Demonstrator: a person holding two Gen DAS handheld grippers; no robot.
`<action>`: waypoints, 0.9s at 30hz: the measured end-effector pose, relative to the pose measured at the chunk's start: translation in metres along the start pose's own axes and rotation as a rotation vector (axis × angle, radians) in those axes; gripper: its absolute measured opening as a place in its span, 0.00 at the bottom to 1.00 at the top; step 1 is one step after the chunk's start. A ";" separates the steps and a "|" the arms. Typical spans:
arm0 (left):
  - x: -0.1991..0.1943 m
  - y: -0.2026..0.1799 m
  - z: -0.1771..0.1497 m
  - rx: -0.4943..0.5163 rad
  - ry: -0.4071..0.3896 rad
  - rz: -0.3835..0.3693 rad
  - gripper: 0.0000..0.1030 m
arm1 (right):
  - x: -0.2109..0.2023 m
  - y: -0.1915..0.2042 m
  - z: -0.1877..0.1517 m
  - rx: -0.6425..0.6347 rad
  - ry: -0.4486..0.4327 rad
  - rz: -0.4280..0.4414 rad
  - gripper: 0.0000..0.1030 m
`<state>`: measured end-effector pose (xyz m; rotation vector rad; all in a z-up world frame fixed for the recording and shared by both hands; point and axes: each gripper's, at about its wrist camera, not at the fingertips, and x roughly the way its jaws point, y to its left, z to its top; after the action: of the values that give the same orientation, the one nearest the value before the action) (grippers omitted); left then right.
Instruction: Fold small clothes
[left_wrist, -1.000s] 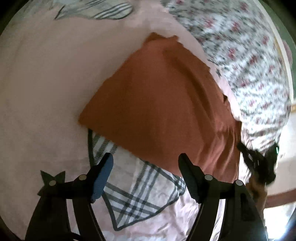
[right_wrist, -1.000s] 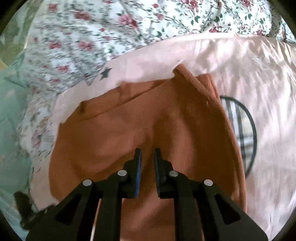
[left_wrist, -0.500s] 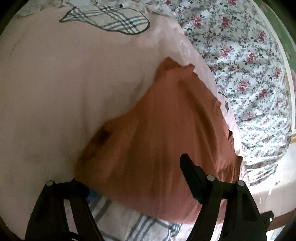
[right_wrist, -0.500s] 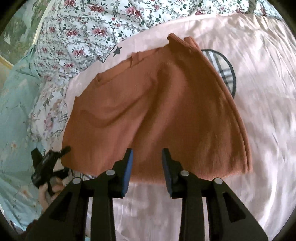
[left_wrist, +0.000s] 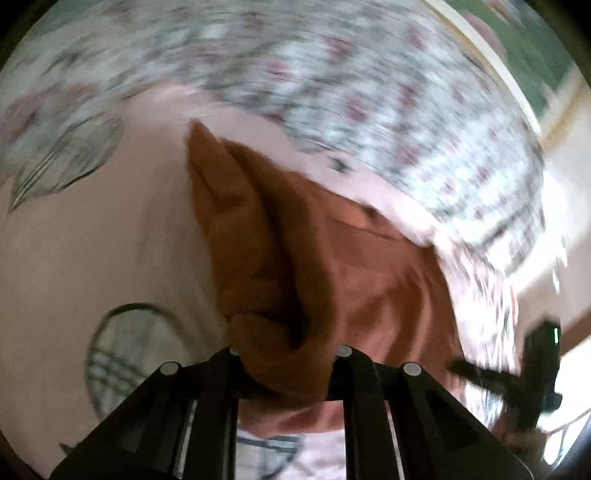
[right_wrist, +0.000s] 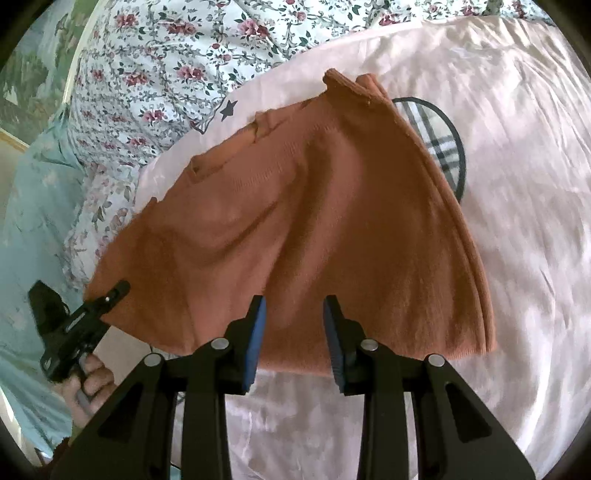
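A small rust-orange garment lies on a pink sheet, partly lifted at its left corner. My left gripper is shut on that corner of the orange garment, which bunches over its fingers; this view is blurred. The left gripper also shows in the right wrist view at the garment's left edge. My right gripper is open and empty, its blue pads just above the garment's near hem.
A floral bedcover lies beyond the pink sheet. Plaid round patches mark the sheet, also in the left wrist view. A light blue cloth is at the left. The other gripper shows at the right.
My left gripper has closed on the garment's corner and lifted it, folding it over. My right gripper has opened wider and pulled back to the near hem.
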<state>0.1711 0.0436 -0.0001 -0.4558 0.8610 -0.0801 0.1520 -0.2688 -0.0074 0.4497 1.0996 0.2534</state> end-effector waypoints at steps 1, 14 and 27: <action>0.008 -0.018 -0.002 0.050 0.020 -0.011 0.12 | 0.002 0.000 0.005 -0.002 0.005 0.006 0.32; 0.063 -0.073 -0.036 0.278 0.149 -0.022 0.12 | 0.090 0.061 0.082 -0.064 0.173 0.215 0.67; 0.043 -0.132 -0.021 0.330 0.131 -0.166 0.13 | 0.048 0.066 0.133 -0.172 0.034 0.265 0.16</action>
<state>0.1984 -0.0935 0.0119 -0.2122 0.9167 -0.4024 0.2944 -0.2208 0.0356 0.4379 1.0408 0.5865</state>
